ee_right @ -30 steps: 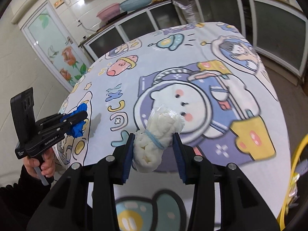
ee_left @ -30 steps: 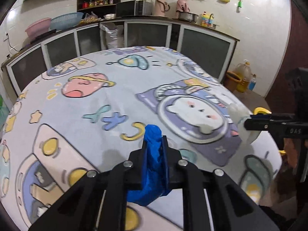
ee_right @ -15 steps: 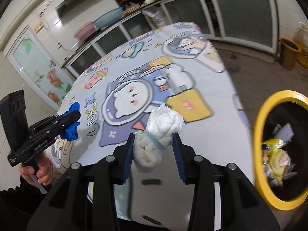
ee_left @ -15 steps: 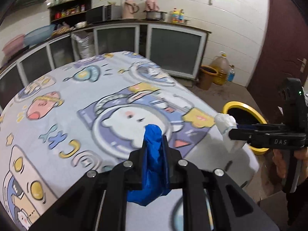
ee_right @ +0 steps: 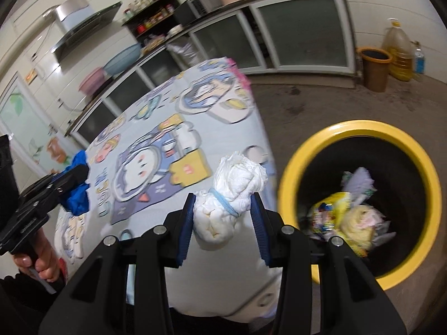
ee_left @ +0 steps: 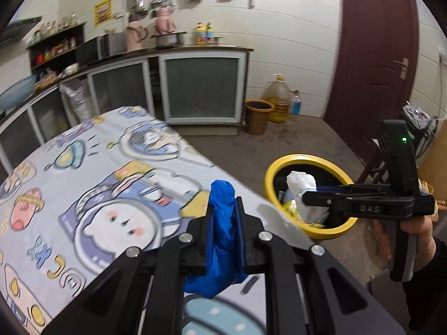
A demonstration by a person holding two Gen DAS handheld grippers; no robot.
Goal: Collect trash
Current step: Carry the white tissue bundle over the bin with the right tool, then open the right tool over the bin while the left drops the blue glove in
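Grippers (ee_left: 223, 223) (ee_right: 223, 209) clamped on trash

Blue wad (ee_left: 223, 223), white bundle (ee_right: 232, 195) – yellow-rim bin (ee_right: 360, 128).

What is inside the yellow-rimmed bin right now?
The yellow-rimmed bin holds a yellow wrapper, a pale crumpled wad and a light scrap. Anything beneath that heap is hidden, and blur hides finer detail.

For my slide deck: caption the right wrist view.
Right gripper clamps a white wad bound with a blue rubber band, beside the yellow-rimmed black trash bin.
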